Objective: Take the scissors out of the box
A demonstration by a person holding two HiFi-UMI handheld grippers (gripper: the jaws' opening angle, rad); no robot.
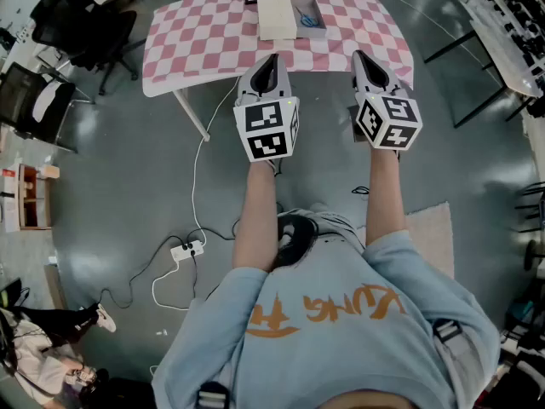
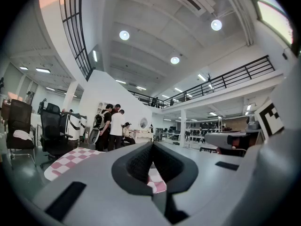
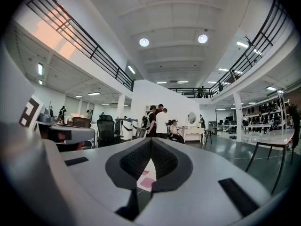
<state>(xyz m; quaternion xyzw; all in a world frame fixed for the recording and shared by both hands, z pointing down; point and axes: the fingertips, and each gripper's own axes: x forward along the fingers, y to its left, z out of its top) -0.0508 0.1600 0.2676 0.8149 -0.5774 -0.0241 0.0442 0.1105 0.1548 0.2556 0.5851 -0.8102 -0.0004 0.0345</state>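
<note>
A table with a pink-and-white checked cloth point(image 1: 204, 37) stands ahead of me. On its far side lies a shallow grey box point(image 1: 312, 21) with blue-handled scissors point(image 1: 306, 10) inside, and a white lid point(image 1: 276, 15) lies just left of it. My left gripper point(image 1: 272, 59) and right gripper point(image 1: 358, 55) are held level side by side at the table's near edge, well short of the box. Both are shut with nothing between the jaws. In the left gripper view the left gripper point(image 2: 151, 146) shows only a bit of checked cloth past its tips. The right gripper point(image 3: 150, 141) in its own view shows the same.
Black office chairs point(image 1: 81, 28) stand left of the table. A power strip with white cable point(image 1: 186, 250) lies on the grey floor. A long white table point(image 1: 502, 32) is at the right, a pale rug point(image 1: 433, 228) near my feet. People point(image 2: 110, 126) stand far off.
</note>
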